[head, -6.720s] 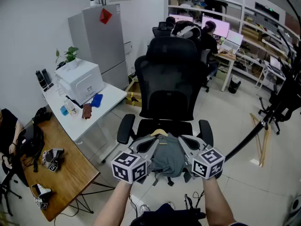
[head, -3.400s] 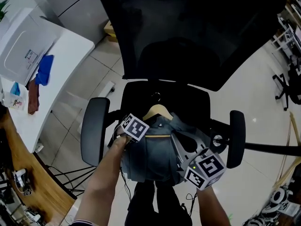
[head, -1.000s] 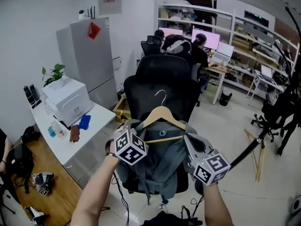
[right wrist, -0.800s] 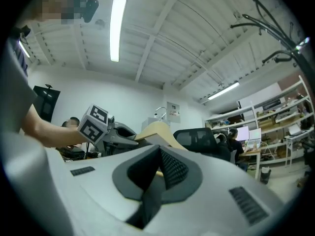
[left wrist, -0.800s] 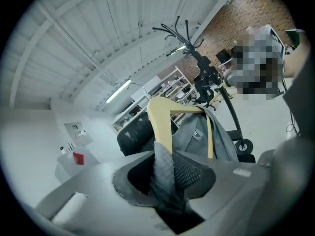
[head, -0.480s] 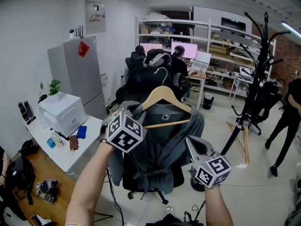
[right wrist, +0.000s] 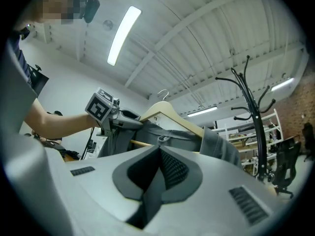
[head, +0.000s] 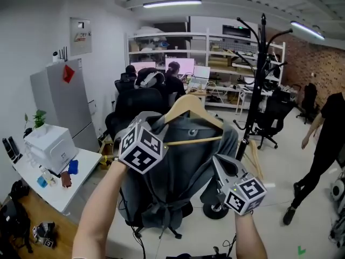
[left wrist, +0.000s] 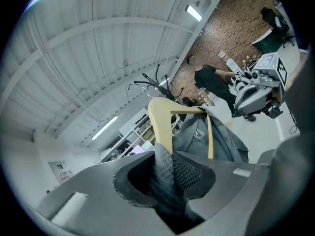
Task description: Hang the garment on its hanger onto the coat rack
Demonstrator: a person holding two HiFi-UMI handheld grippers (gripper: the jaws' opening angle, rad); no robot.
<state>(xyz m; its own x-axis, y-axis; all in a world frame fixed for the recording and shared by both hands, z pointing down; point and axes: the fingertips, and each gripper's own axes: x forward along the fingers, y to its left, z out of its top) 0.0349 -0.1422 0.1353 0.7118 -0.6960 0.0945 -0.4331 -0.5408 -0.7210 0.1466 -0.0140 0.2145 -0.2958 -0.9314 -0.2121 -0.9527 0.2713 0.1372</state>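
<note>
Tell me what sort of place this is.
Most likely a shared office or lab workspace: lit monitors with people seated at them, stocked shelving behind, and black office chairs.

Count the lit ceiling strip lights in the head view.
2. One strip light is at top centre, above the shelving; the other is at upper right, right of the coat rack. More may lie outside the frame.
</note>
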